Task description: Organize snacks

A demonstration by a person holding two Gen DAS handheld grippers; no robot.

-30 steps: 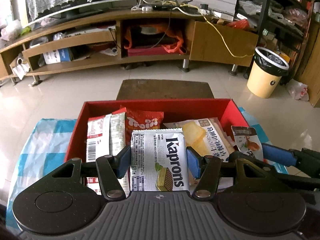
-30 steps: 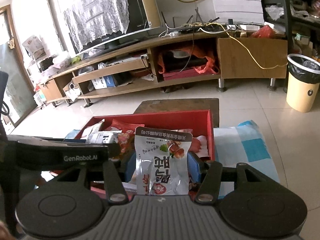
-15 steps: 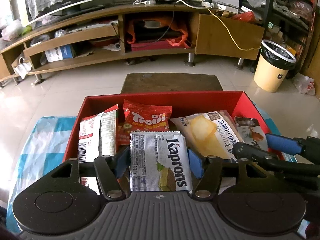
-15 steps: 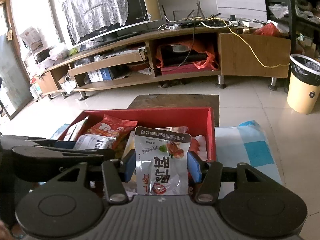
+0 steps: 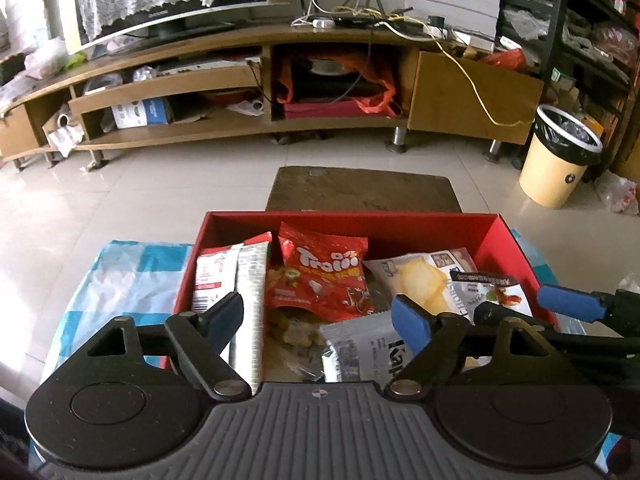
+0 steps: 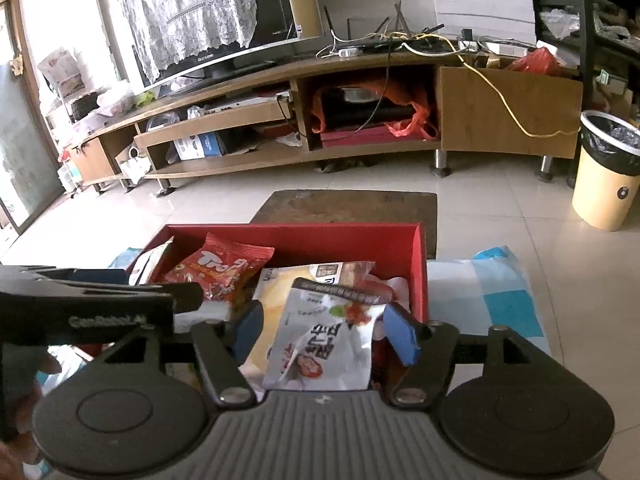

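Observation:
A red box (image 5: 352,220) (image 6: 304,234) holds several snack packets: a red Trolli bag (image 5: 320,276) (image 6: 216,268), a yellow chip packet (image 5: 420,276) (image 6: 280,284) and a white-and-red strip packet (image 5: 228,276). My left gripper (image 5: 316,320) hangs over the box with its jaws opening. The silver Kaprons packet (image 5: 360,348) lies tilted low between them, free of the left pad. My right gripper (image 6: 324,332) (image 5: 528,306) is opening too. A silver packet with red print (image 6: 328,340) leans loose between its pads, over the box's right side.
The box sits on a blue-and-white checked cloth (image 5: 120,276) (image 6: 500,292). A brown low table (image 5: 360,192) stands just beyond it on a tiled floor. Further back are a long wooden TV stand (image 5: 240,80) and a yellow bin (image 5: 560,156) at right.
Both grippers have spread their jaws. The Kaprons packet, held upright before, has dropped and tipped to the right. The right gripper's silver packet has slumped sideways.

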